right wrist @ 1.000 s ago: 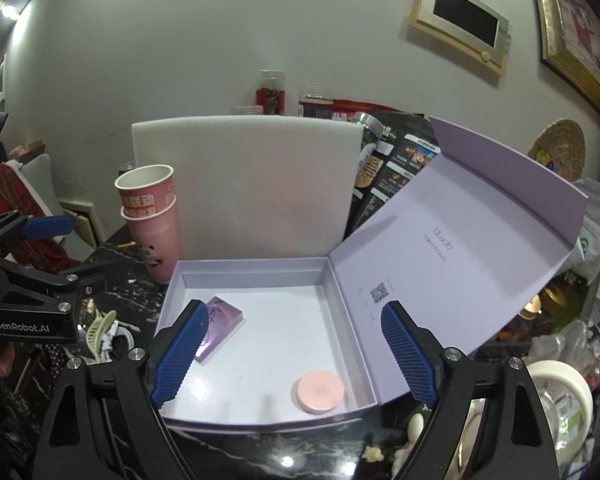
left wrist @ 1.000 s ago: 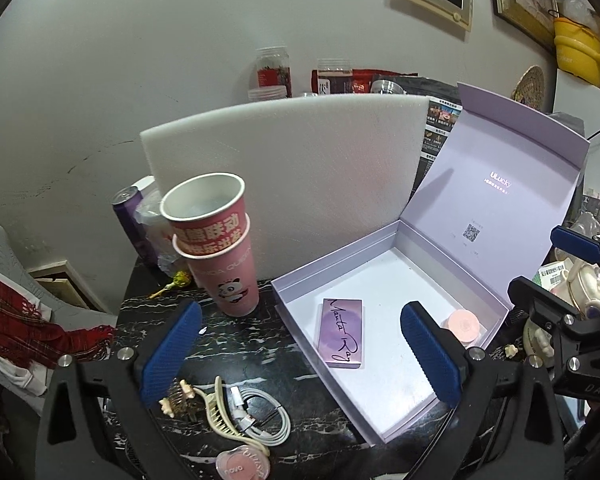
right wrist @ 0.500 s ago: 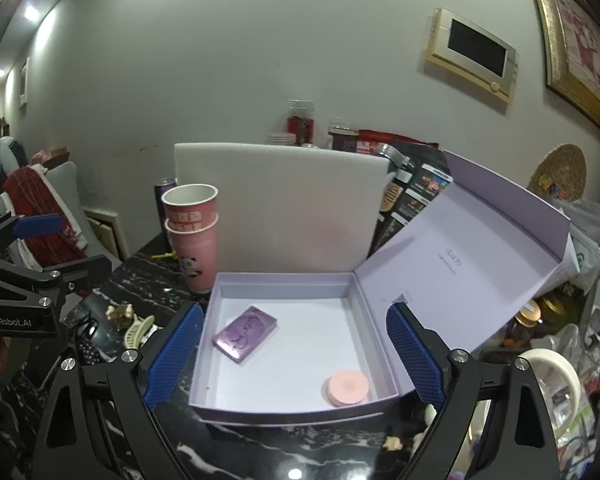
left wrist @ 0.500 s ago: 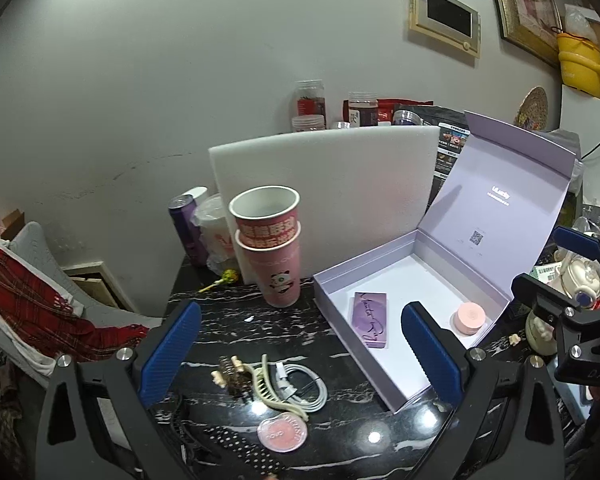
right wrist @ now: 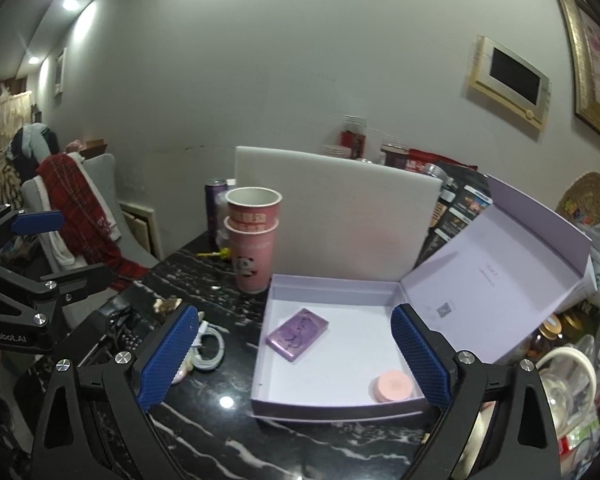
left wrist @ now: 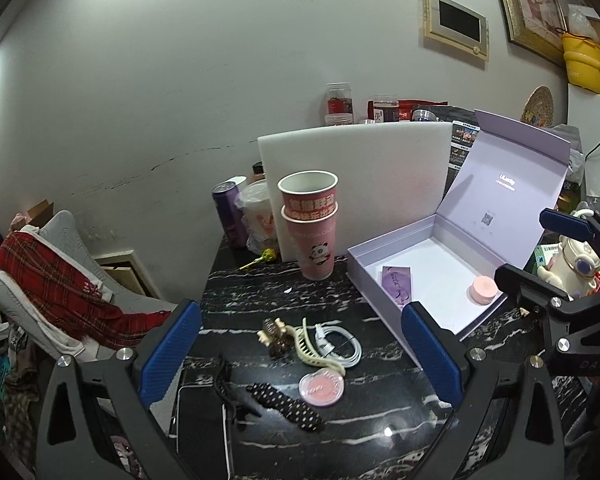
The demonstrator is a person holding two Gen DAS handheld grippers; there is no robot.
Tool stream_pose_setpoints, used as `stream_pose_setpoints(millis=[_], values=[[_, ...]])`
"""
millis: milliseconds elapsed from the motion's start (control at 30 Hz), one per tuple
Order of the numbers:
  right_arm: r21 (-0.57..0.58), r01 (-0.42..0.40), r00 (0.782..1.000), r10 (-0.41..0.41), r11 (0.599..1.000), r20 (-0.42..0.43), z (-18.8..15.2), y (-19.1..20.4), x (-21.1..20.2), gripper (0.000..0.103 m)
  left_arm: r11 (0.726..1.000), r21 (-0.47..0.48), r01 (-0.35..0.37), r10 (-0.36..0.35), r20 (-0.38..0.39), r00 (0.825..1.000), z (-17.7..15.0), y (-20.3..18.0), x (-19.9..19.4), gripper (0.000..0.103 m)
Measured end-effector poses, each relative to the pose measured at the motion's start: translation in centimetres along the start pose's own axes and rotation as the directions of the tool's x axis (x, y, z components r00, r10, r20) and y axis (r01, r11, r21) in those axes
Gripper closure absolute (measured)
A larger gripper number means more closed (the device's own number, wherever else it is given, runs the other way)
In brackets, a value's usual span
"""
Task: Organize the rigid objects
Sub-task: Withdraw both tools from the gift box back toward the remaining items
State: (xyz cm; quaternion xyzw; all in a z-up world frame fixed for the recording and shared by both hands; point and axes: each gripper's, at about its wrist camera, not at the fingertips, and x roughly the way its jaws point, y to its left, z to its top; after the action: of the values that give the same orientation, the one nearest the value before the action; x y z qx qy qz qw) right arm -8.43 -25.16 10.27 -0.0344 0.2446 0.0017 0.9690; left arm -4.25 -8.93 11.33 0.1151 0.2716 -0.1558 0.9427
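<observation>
An open lilac box (left wrist: 440,304) (right wrist: 340,364) lies on the black marble table (left wrist: 260,300), its lid standing up at the right. Inside lie a purple palette (left wrist: 398,286) (right wrist: 298,332) and a round pink compact (left wrist: 482,289) (right wrist: 392,386). Loose on the table are a brown hair clip (left wrist: 274,334), a cream claw clip (left wrist: 314,350), a coiled white cable (left wrist: 340,344) (right wrist: 208,350), a clear-lidded pink compact (left wrist: 321,388) and a black dotted hair tie (left wrist: 288,404). My left gripper (left wrist: 300,320) hangs open above these loose items, holding nothing. My right gripper (right wrist: 294,316) faces the box with its jaws opening and nothing between them.
Two stacked pink paper cups (left wrist: 310,224) (right wrist: 252,240) stand left of the box, before a white foam board (left wrist: 360,176). A purple can (left wrist: 230,216) and jars stand behind. A dark flat device (left wrist: 202,428) lies at the table's near left. A chair with red plaid cloth (left wrist: 56,288) is at the left.
Both grippers have drawn back from the box, so it looks smaller and more of the table shows. The clear-lidded compact and dotted hair tie have come into the left view.
</observation>
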Motion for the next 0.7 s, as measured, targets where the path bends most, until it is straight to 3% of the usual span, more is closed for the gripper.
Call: stream_pose_setpoints(millis=[267,700], values=[[-0.059,-0.053,0.998,0.055,0.997,0.020,-0.6,3.9,-0.1,0.001,0.998,-0.046,-0.047,0.046,-0.023,0.999,-2.7,2.9,-1.0,0.001],[-0.044,-0.171,0.985,0.171,0.984,0.005,-1.3,7.4,2.0,0.001,0.988,-0.118,-0.103,0.094,-0.079,0.992,-6.0,7.2,-0.7,0.001]])
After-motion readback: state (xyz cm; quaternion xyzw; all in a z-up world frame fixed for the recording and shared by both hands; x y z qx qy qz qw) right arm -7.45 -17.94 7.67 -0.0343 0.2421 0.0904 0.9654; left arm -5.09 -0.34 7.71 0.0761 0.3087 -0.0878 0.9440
